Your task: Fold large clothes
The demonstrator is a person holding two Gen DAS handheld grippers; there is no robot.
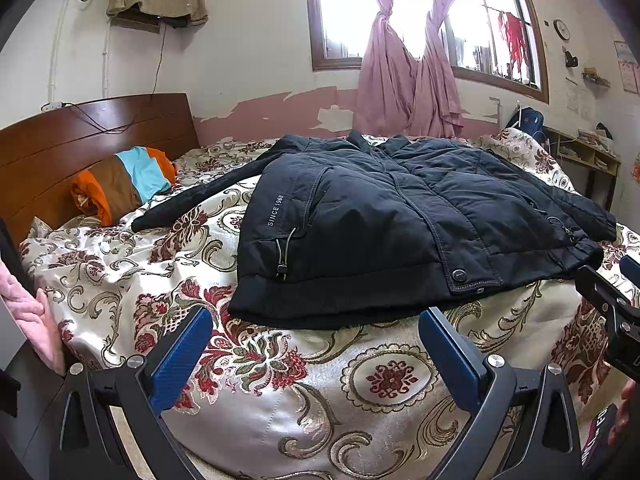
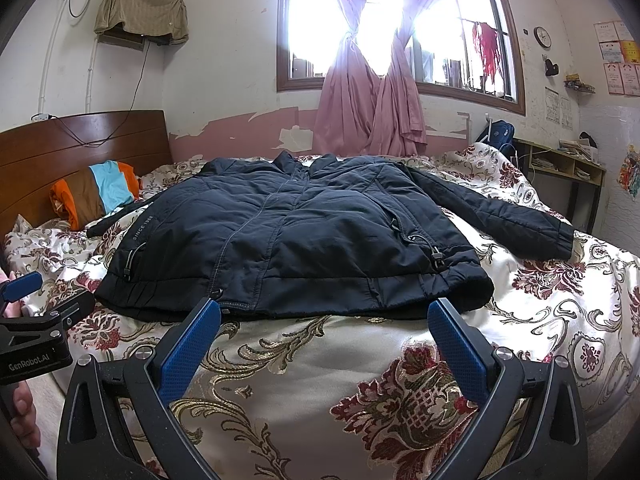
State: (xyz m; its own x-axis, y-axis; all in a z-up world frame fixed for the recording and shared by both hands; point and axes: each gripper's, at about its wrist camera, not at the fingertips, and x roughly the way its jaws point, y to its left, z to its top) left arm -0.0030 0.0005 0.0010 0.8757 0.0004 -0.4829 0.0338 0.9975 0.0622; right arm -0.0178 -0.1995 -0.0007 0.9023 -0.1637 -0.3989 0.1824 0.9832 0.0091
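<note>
Jacket point(image 2: 296, 232) lies flat across the bed point(image 2: 320, 392), collar toward the window-side edge, hem toward both grippers. Left gripper point(image 1: 316, 344) and right gripper point(image 2: 324, 332) hover spread wide, empty, just short of the hem.

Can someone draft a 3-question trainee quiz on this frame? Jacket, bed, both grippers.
1. True or false: the dark jacket lies spread flat on the floral bedspread, front side up.
2. Multiple choice: what is the right gripper doing? A) clamping the hem B) open, holding nothing, just short of the hem C) shut on a sleeve
3. Fill in: the striped orange, brown and blue pillow sits by the wooden ____.

Key
1. True; the front placket and snaps face up.
2. B; the left gripper is open and empty too.
3. headboard
</note>
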